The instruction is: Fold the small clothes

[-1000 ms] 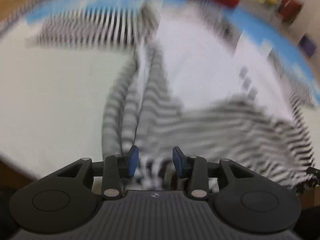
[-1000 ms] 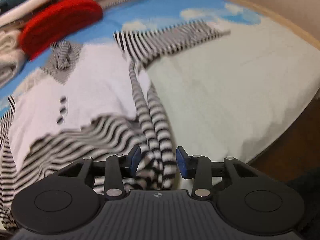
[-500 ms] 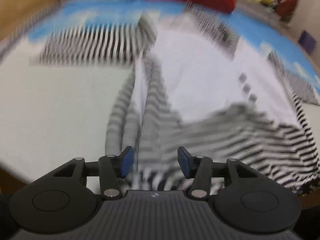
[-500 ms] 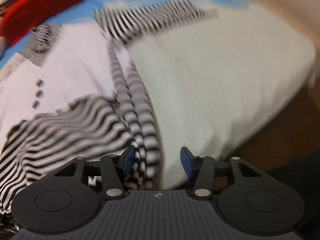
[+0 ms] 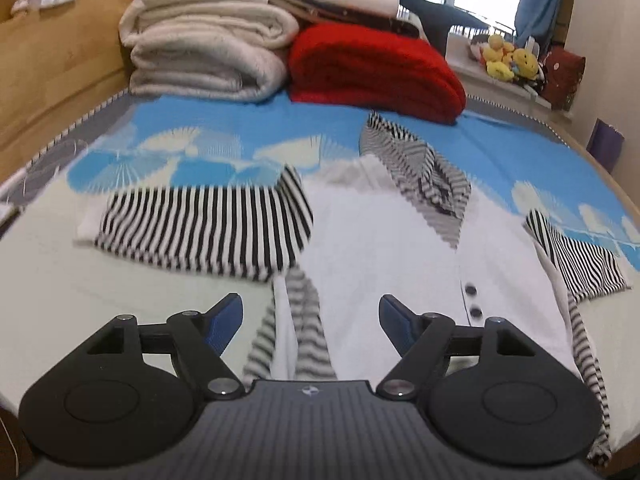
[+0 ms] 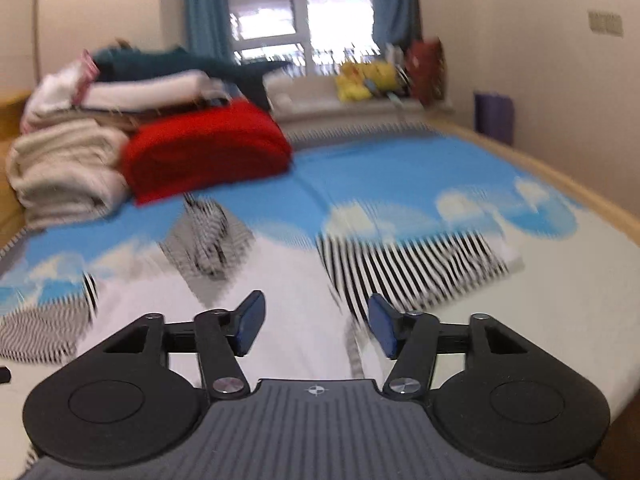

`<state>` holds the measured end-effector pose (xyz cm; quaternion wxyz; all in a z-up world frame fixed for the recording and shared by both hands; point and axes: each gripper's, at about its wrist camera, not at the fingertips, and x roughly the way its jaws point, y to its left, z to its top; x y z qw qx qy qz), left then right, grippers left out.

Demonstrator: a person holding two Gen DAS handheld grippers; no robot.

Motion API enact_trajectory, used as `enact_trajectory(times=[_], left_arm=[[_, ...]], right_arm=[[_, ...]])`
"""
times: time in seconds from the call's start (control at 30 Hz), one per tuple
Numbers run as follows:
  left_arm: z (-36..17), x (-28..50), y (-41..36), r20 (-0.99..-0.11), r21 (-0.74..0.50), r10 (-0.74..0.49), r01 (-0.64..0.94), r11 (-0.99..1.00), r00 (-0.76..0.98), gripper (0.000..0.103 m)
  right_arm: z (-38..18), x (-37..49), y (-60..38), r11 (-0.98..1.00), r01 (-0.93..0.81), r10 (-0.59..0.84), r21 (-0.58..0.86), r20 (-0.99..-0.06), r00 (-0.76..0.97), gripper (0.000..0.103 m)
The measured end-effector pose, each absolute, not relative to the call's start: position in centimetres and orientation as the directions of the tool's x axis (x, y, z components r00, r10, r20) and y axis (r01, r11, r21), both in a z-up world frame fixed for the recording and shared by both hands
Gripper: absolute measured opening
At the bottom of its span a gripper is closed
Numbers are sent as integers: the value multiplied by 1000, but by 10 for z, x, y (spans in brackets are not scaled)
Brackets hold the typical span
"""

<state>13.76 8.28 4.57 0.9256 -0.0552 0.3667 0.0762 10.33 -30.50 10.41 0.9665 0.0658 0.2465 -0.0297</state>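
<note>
A small white top (image 5: 380,248) with black-and-white striped sleeves (image 5: 200,232), a striped collar (image 5: 420,168) and dark buttons lies flat on the bed. Its striped lower part is folded up over the body; a narrow striped strip (image 5: 304,320) runs under my left gripper (image 5: 310,304). That gripper hovers above it, jaws opening, pads touching nothing. In the right wrist view the same top (image 6: 288,280) and its other striped sleeve (image 6: 408,268) lie blurred below my right gripper (image 6: 316,304). Its jaws are opening too, with only air between them.
The bed sheet (image 5: 248,132) is blue with white clouds. Folded cream blankets (image 5: 208,40) and a red blanket (image 5: 372,68) are stacked at the far end. A wooden bed frame (image 5: 52,64) rises on the left; the bed's edge (image 6: 560,172) curves at the right. Plush toys (image 5: 508,60) sit on the window sill.
Both grippers have let go of the striped fabric, and their jaws have spread. Both have lifted and tipped upward, so the blankets and the window now show.
</note>
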Motion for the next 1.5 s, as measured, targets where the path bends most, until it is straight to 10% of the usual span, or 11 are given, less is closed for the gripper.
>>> enact_trajectory(times=[0.47, 0.57, 0.87, 1.03, 1.5], left_arm=[[-19, 246, 160, -644, 22, 157, -186, 982, 748, 79], [-56, 266, 207, -782, -5, 209, -341, 940, 587, 53], [-76, 287, 325, -802, -170, 259, -621, 766, 539, 54], [-91, 284, 369, -831, -244, 246, -725, 644, 498, 54], [-106, 289, 378, -859, -218, 240, -747, 628, 452, 57]], right_arm=[[69, 209, -272, 999, -16, 29, 29, -504, 863, 63], [59, 227, -277, 986, 50, 55, 159, -595, 802, 62], [71, 254, -247, 994, -53, 101, 98, -592, 799, 60], [64, 275, -237, 995, -46, 88, 83, -619, 780, 41], [53, 282, -224, 995, -58, 94, 77, -658, 747, 35]])
